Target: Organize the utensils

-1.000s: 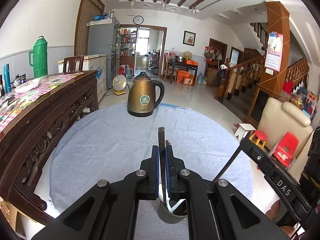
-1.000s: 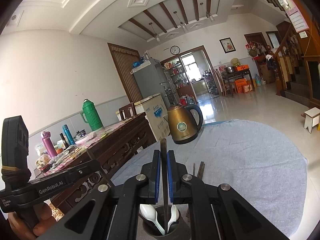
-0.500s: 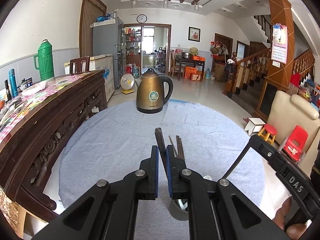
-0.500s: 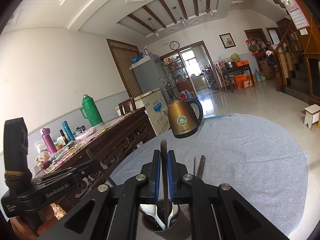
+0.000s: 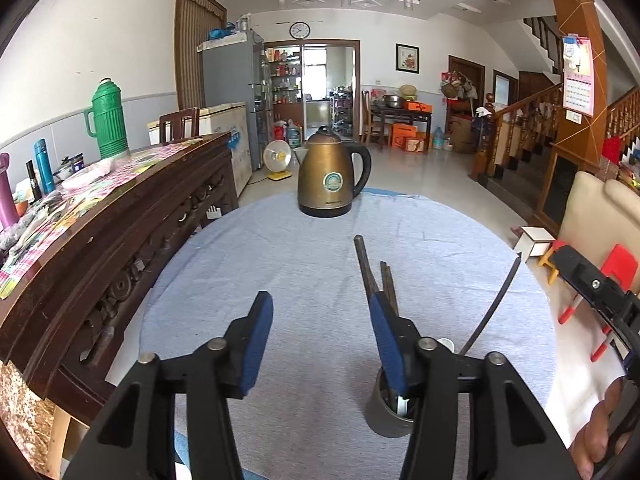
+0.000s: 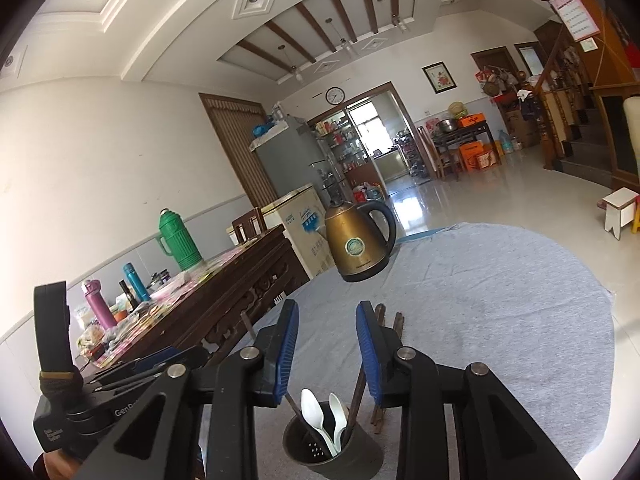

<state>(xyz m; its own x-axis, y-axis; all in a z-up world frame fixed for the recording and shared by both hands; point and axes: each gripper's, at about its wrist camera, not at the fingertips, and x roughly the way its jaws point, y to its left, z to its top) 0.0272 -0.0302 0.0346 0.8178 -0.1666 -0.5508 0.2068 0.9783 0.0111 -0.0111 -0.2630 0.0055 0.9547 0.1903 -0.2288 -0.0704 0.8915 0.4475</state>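
Both grippers' jaws have just been opening, and nothing is held between either pair. Below the right gripper (image 6: 327, 344), the utensil cup (image 6: 332, 454) already holds white spoons (image 6: 320, 420) and dark chopsticks (image 6: 358, 394). The left gripper (image 5: 320, 336) stands open beside it. More chopsticks (image 6: 394, 336) are seen on the desk (image 6: 500, 320) just ahead, left to collect.
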